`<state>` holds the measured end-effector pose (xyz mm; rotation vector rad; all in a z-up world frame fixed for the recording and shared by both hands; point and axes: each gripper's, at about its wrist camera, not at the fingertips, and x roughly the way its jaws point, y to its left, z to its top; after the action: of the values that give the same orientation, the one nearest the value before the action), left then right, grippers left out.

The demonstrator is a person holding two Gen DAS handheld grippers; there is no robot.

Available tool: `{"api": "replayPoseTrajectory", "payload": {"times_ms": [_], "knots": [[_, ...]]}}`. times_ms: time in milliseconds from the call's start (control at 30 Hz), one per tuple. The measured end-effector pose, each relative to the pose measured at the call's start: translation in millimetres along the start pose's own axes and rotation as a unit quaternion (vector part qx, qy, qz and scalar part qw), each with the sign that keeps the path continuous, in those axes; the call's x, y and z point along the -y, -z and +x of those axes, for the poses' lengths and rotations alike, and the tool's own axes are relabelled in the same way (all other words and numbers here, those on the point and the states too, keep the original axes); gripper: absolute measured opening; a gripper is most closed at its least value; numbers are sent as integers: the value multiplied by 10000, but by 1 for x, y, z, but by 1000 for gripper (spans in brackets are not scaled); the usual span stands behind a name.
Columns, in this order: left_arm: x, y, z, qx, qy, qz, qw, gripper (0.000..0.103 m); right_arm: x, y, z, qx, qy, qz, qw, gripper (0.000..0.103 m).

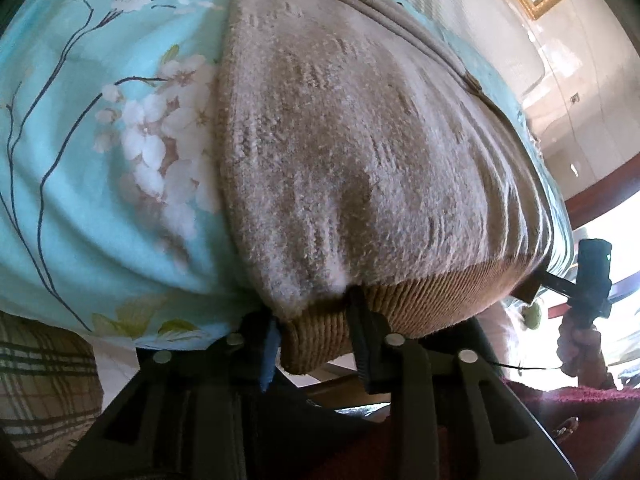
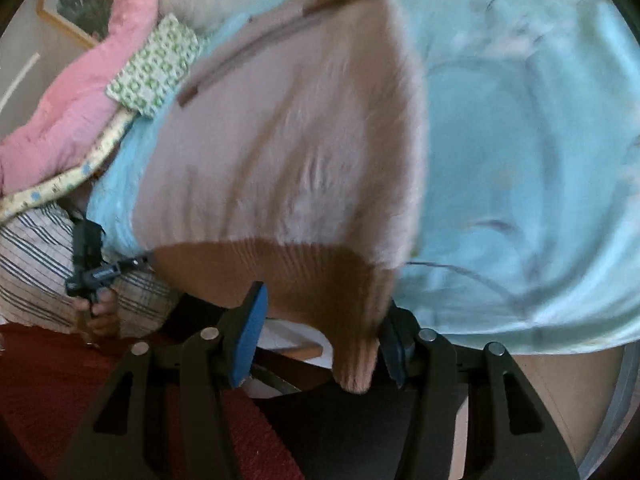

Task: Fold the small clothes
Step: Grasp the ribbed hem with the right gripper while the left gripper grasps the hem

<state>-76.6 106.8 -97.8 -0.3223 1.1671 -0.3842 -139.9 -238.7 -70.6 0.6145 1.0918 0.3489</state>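
My left gripper [image 1: 316,336] has its two fingers set apart with the ribbed brown hem of the fuzzy beige sweater [image 1: 352,152] lying between them; the left corner of that hem hangs down into the gap, and the right finger [image 1: 362,320] presses against the ribbing. I cannot tell for sure whether the left blue pad [image 1: 269,354] touches the cloth, so I cannot tell how firm the grip is. The sweater lies spread over the pale blue floral bedsheet [image 1: 100,152], its hem along the near edge of the bed and its far end reaching toward the far side, where a tan strip of trim [image 1: 404,20] runs across it.

In my right wrist view the picture is blurred. My right gripper [image 2: 320,340] stands wide apart: the left blue pad [image 2: 250,340] is clear of the cloth, while the right-hand corner of the hem [image 2: 356,360] droops just beside the right finger [image 2: 394,344]. Whether that finger touches it I cannot tell.

Toward the far left corner of the bed sit a pink blanket [image 2: 76,92] and a folded green-patterned cloth [image 2: 154,66]. A striped cloth [image 2: 36,264] hangs at the left edge, near my other hand [image 2: 98,312]
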Motion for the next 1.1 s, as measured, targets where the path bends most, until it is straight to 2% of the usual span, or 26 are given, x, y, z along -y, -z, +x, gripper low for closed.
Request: {"api": "replayPoseTrajectory", "payload": {"times_ms": [67,100,300,533,667,767,933,1100], "knots": [[3,2,-5,72,19,120,9999,9,-6,1,2,50,-123,-104,9999,16],[5,4,-10,145,61,218,9996,7,-8,-1,1,85,-229,-140,9996,13],[25,2,-42,587,444,728,9946,6,-17,-8,-34,429,-913,-265,9945,8],[37,-31,-89,1307,930,780,9840,6,-28,-39,-62,1124,-1636,-139,9800,8],[38,-67,-106,1756,1052,771,9758,6,-31,-74,-63,1536,-1942,-36,9688,8],[38,-99,-107,2116,1011,743,9693,5,-26,-108,-61,1818,-2051,73,9617,8],[39,-159,-98,2552,886,627,9608,5,-18,-177,-45,2054,-1908,185,9597,8],[33,-232,-82,2704,638,539,9591,5,-10,-244,-29,2207,-1675,300,9604,8]]}}
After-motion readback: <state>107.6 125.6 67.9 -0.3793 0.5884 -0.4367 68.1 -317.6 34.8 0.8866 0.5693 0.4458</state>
